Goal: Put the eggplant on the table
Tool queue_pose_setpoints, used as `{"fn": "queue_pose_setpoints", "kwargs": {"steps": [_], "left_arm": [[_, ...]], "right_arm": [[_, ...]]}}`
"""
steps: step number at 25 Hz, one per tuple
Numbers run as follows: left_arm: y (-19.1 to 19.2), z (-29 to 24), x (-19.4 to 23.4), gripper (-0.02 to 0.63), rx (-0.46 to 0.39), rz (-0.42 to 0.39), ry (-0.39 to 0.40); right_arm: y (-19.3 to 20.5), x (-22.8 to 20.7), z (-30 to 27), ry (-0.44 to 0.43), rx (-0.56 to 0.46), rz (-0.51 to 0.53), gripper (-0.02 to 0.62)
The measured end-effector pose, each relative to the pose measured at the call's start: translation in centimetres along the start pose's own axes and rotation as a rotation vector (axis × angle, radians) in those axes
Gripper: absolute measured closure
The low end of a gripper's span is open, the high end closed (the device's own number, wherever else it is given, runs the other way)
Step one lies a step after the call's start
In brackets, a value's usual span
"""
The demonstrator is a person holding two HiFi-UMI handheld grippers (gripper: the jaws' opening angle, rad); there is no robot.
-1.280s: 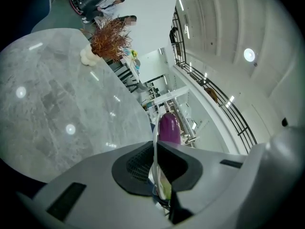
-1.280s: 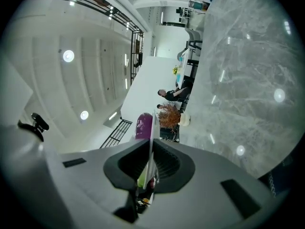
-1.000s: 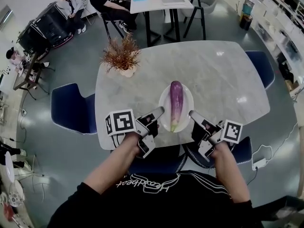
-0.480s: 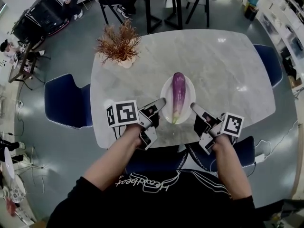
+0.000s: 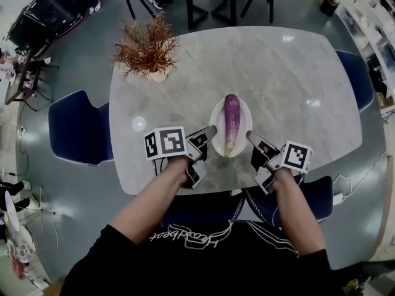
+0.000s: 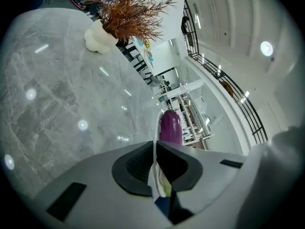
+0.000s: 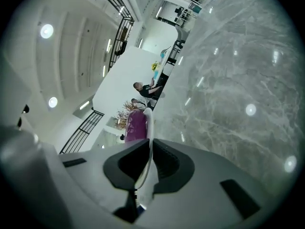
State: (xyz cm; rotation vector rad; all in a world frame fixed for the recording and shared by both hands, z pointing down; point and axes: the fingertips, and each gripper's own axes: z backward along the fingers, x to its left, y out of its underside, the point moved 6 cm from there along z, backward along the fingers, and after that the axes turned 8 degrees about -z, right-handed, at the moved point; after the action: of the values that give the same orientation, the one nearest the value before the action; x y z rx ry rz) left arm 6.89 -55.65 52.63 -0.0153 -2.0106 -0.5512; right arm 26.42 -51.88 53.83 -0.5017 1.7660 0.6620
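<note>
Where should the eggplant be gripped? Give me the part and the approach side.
Probably best to grip the eggplant across its thick purple middle, coming from above with the jaws on its two long flanks. It lies flat on the white plate and narrows toward the near stem end.

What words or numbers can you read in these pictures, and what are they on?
"Headbeat", as best it reads: white script, upside down, on the black shirt.
The left cube and right cube: black-and-white square patterns only, no words.
Everything else in the room is too small or blurred to read.
</note>
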Motion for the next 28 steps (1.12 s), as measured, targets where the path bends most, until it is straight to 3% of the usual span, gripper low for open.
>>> {"fn": "queue_pose_setpoints", "kwargs": {"steps": [3, 4, 13, 28], "left_arm": [[0.2, -0.9, 1.3, 0.581, 0.011, -0.008, -0.03], [0.2, -1.1, 1.6, 0.581, 0.013, -0.012, -0.037], [0.7, -2.9, 5.3, 0.58, 0.039, 0.023, -0.081], [1.1, -3.7, 7.9, 0.58, 0.067, -0.003, -0.154]], "right_arm": [[-0.2, -1.6, -0.1, 0.147, -0.005, 0.041, 0.577], [-0.2, -2.0, -0.3, 0.157, -0.004, 0.039, 0.577], [-0.6, -4.8, -2.1, 0.206, 0.027, 0.015, 0.577], [0.0, -6.5, -4.0, 0.241, 0.059, -0.003, 0.577]]}}
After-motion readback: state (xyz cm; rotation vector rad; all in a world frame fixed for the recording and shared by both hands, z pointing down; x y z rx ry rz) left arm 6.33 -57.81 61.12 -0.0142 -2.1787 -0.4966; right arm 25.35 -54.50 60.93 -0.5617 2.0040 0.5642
